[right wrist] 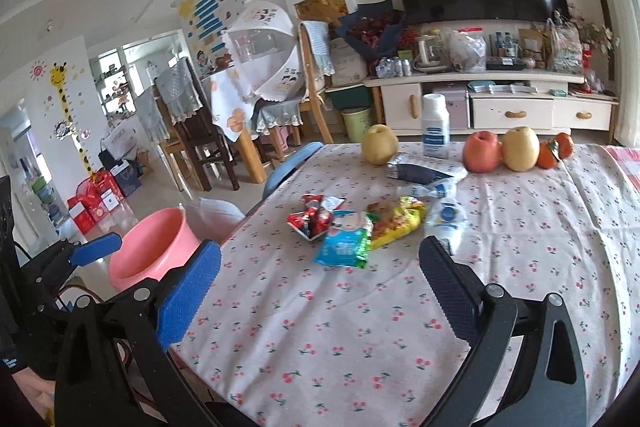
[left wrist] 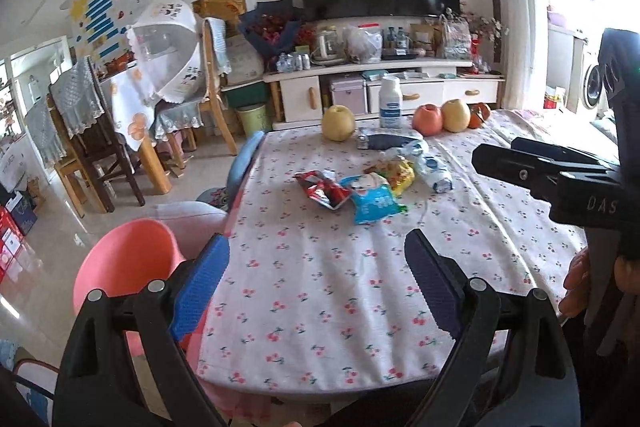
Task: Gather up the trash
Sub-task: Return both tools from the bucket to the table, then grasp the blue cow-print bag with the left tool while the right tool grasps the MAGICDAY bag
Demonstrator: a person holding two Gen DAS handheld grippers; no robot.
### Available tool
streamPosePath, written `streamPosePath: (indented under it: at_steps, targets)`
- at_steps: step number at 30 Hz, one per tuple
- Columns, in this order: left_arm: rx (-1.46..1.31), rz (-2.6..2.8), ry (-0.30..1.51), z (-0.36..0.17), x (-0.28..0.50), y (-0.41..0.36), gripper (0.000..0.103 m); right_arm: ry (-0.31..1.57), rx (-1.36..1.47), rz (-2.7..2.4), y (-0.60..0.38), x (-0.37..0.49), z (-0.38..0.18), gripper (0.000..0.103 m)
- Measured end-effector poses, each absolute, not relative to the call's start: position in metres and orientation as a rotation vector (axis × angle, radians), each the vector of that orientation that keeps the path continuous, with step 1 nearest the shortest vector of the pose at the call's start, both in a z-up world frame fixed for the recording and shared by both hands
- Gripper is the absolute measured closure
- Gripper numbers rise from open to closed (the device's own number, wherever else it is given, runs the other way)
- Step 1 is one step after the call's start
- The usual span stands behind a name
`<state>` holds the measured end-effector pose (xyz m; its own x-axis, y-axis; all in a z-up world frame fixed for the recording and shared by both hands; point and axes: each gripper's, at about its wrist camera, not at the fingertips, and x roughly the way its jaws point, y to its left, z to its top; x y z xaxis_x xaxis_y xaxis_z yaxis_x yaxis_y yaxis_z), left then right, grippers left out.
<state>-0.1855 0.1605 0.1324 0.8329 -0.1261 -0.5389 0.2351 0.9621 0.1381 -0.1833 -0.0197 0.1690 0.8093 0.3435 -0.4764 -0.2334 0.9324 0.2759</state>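
So the person is holding both grippers over the near end of a table [left wrist: 320, 307] with a cherry-print cloth, and neither one is gripping anything. The left gripper [left wrist: 316, 259] is sitting with its blue-padded jaws spread wide, nothing between them but bare cloth, and the right gripper [right wrist: 320, 267] is looking just the same, jaws wide apart and empty. The trash is lying in a loose pile around the middle of the table, well ahead of both sets of fingers: a red wrapper [right wrist: 314, 217], a blue snack bag [right wrist: 344, 241] touching it, a yellow wrapper [right wrist: 396, 221] beside that, and a crumpled plastic bottle [right wrist: 446, 215] on the right side of the pile. Behind the pile a dark flat packet [right wrist: 416, 171] is lying near a white bottle [right wrist: 435, 127], with a pear [right wrist: 379, 143], an apple [right wrist: 481, 151] and more fruit lined up along the far edge. A pink bucket [right wrist: 154, 247] is sitting on the floor just off the table's left side.
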Motion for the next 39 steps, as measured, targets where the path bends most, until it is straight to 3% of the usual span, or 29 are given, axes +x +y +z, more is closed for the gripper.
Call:
streamPosePath:
  at_steps: [15, 34, 36, 37, 39]
  targets:
    - [0.183, -0.264, 0.667, 0.103, -0.142, 0.103, 0.013, 0.629, 0.294, 0.202, -0.094, -0.158, 0.143, 0.005]
    - [0.057, -0.210, 0.886, 0.037, -0.016, 0.068, 0.015, 0.851, 0.316, 0.203, -0.115, -0.060, 0.076, 0.007]
    - [0.049, -0.203, 0.896, 0.033, -0.009, 0.069, 0.017, 0.860, 0.317, 0.197, -0.117, -0.051, 0.071, 0.010]
    - [0.042, -0.201, 0.901, 0.032, -0.005, 0.070, 0.020, 0.866, 0.311, 0.197, -0.116, -0.047, 0.070, 0.019]
    - [0.024, -0.196, 0.920, 0.027, 0.004, 0.071, 0.021, 0.886, 0.298, 0.196, -0.114, -0.040, 0.065, 0.021]
